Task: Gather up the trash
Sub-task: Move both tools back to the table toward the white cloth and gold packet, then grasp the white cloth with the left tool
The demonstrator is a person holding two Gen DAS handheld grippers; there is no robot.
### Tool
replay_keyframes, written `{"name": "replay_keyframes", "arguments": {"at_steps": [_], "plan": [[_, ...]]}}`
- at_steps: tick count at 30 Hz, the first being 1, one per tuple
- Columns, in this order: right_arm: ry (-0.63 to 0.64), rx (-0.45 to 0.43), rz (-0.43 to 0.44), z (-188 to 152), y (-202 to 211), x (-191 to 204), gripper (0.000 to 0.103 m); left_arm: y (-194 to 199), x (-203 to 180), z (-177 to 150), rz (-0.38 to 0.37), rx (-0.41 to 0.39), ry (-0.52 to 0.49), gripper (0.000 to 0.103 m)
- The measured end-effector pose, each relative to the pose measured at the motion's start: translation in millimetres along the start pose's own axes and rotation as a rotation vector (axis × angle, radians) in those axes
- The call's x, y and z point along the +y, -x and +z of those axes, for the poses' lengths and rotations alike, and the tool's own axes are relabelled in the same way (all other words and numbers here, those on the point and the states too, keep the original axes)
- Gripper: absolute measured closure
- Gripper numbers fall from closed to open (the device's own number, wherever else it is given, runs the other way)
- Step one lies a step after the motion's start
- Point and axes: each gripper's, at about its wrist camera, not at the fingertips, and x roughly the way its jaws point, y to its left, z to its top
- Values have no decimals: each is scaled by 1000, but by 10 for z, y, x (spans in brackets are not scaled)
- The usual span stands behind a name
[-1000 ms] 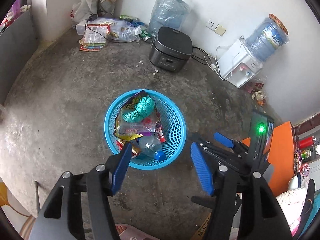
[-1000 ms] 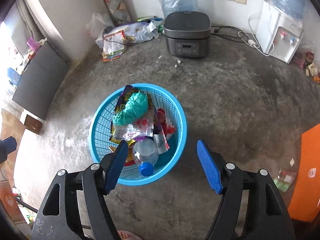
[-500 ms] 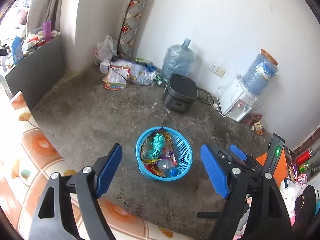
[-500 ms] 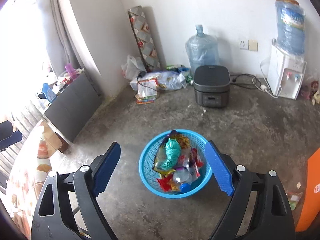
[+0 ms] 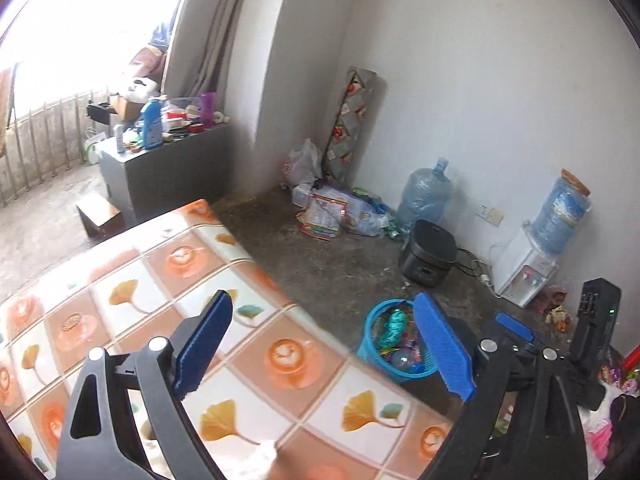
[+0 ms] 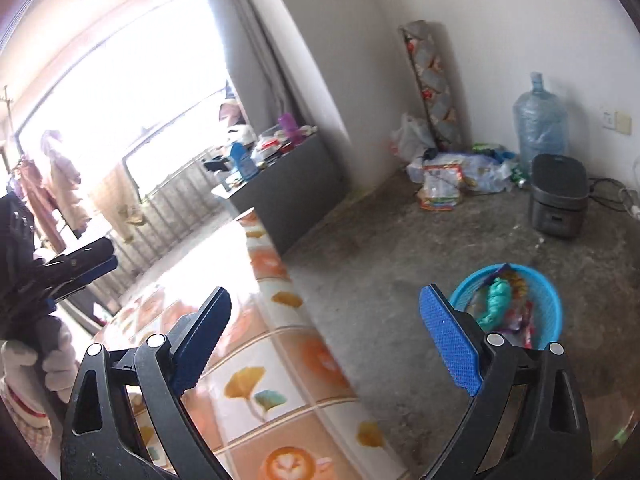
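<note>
A blue plastic basket (image 5: 374,322) stands on the concrete floor, holding wrappers, a teal crumpled piece and a clear bottle; it also shows in the right wrist view (image 6: 546,292). My left gripper (image 5: 326,346) is open and empty, raised over a table with an orange patterned cloth (image 5: 160,280). My right gripper (image 6: 326,338) is open and empty, above the same table's edge (image 6: 280,336), with the basket beyond its right finger. The left gripper also shows at the left edge of the right wrist view (image 6: 76,266), in a gloved hand.
A black rice cooker (image 5: 428,252) and a water dispenser (image 5: 528,268) stand by the far wall. A big water jug (image 5: 424,196) and a pile of bags and wrappers (image 5: 332,208) lie in the corner. A grey cabinet (image 5: 168,172) with bottles stands by the window.
Both grippers have risen and drawn back from just above the basket. The basket now looks small and far, and the cloth-covered table has come into view beneath them.
</note>
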Motion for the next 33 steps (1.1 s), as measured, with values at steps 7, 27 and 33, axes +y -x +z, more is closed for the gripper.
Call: {"name": "replay_keyframes", "arguments": {"at_steps": [7,27,33], "plan": [[21,145,140,-227,-125,382,13,437,625,-437,145,46,54,13],[69,571,483,-879,-586,1760,44,1264,1448,-1595,81,92,391,33],[-64,667,477,-872,-939,1835,44,1295,1498,-1768,60,117,402,38]]}}
